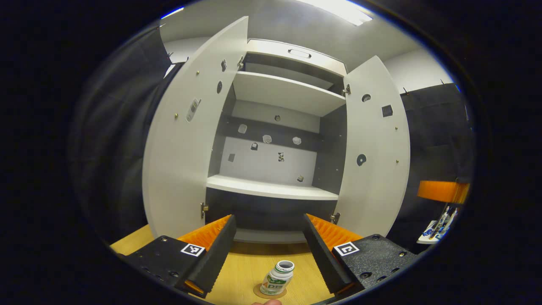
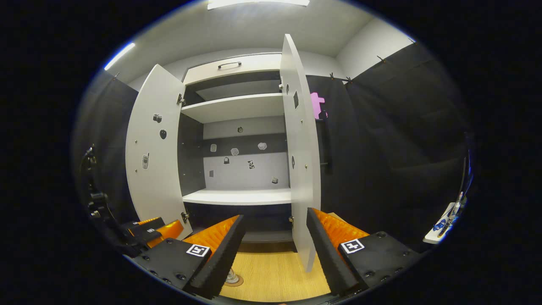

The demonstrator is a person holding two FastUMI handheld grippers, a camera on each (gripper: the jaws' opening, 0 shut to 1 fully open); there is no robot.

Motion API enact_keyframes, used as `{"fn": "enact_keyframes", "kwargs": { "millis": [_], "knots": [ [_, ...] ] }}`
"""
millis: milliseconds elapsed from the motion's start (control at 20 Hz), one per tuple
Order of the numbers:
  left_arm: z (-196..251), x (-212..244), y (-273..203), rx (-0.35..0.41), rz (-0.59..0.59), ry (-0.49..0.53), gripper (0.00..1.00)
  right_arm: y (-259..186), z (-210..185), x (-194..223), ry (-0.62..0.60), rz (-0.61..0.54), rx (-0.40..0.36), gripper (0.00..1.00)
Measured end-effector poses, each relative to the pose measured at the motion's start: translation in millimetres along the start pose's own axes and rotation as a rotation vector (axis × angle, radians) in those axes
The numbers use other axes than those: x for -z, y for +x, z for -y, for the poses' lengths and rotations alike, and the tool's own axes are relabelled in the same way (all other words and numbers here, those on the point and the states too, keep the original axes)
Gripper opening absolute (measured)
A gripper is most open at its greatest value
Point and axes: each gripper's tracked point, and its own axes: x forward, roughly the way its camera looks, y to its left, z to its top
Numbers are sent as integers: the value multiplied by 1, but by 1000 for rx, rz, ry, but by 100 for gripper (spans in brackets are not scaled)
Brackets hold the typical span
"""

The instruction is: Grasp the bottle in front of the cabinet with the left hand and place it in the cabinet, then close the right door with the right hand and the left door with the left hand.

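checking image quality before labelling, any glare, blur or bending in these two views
Left gripper view: sharp; a ceiling light blows out at the top, and the fisheye bows the left door. The bottle stays crisp between open tongs. Right gripper view: ceiling light glares, the right door curves, and the cabinet's lower recess is dark.

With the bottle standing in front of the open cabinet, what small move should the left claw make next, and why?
Probably lower the left claw onto the bottle and then close. The bottle stands upright on the wooden table, low between the open fingers and not yet touched. Both cabinet doors, left and right, are wide open, so the shelf is ready.
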Motion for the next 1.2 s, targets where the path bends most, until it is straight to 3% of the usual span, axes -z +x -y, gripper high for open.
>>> {"fn": "enact_keyframes", "kwargs": {
  "millis": [300,600,900,1200],
  "knots": [
    [22,113,11,33,-148,6,96,-12,24,-3,-26,7,25,96],
    [11,192,10,-14,-273,-31,96,-23,42,-1,-55,-1,42,96],
    [9,234,19,1,-348,-48,96,-27,48,7,-45,-25,39,96],
    [5,245,20,-2,-361,-106,95,-28,56,10,-43,-23,55,96]
  ]
}}
